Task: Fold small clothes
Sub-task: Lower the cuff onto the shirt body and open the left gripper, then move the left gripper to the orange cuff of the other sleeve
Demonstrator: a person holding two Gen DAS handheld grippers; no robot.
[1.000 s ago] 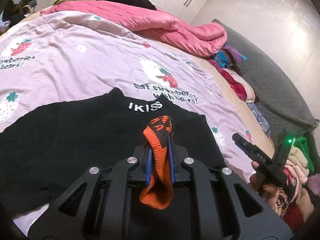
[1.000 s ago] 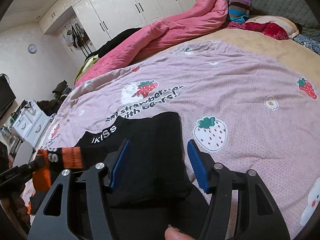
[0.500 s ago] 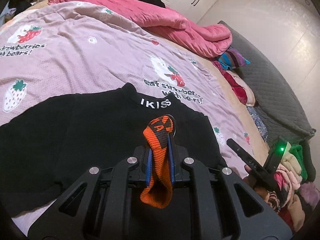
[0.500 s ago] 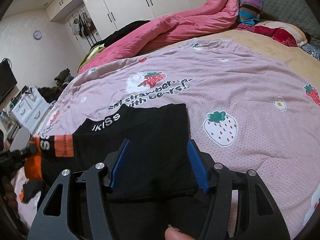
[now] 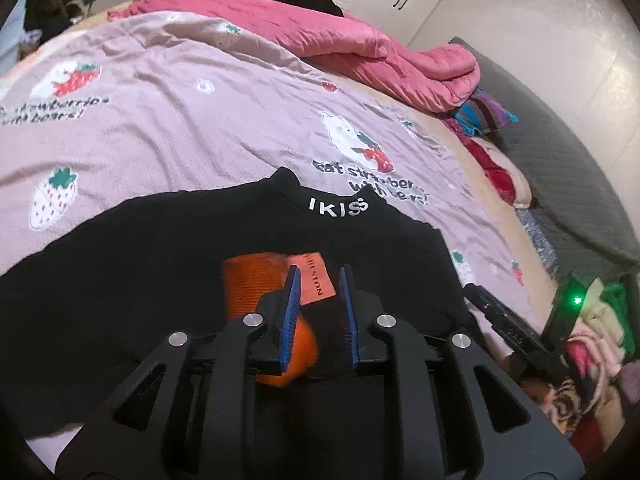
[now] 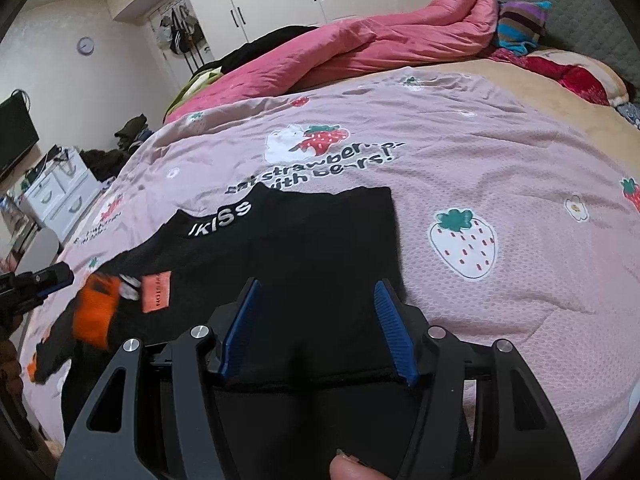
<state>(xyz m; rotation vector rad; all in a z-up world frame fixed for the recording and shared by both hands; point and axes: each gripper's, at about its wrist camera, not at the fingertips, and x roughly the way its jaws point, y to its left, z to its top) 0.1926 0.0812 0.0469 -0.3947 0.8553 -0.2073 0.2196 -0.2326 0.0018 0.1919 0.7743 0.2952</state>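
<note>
Black knit top with white "IKISS" lettering on the collar (image 5: 224,256) lies flat on the near part of the pink strawberry-print bedspread (image 5: 168,128). Its right edge runs straight in the right wrist view, with lots of open bedspread to the right and far side. The near hem is cut off behind both tools.

Left tool (image 5: 318,312) has just been opening its blue pads. The orange ribbed sleeve cuff with its orange label (image 5: 256,280) sits between and to the left of them, blurry, and the pads don't look like they're pressing on it now. It lies on top of the black top.

Right tool (image 6: 318,328) hangs half open over the top's near right part, nothing pinched. A fingertip (image 6: 352,470) pokes in at the bottom edge.

Rumpled pink quilt (image 5: 360,36) takes up the far side of the bed. Colourful clutter at the left view's right edge is hard to make out.
</note>
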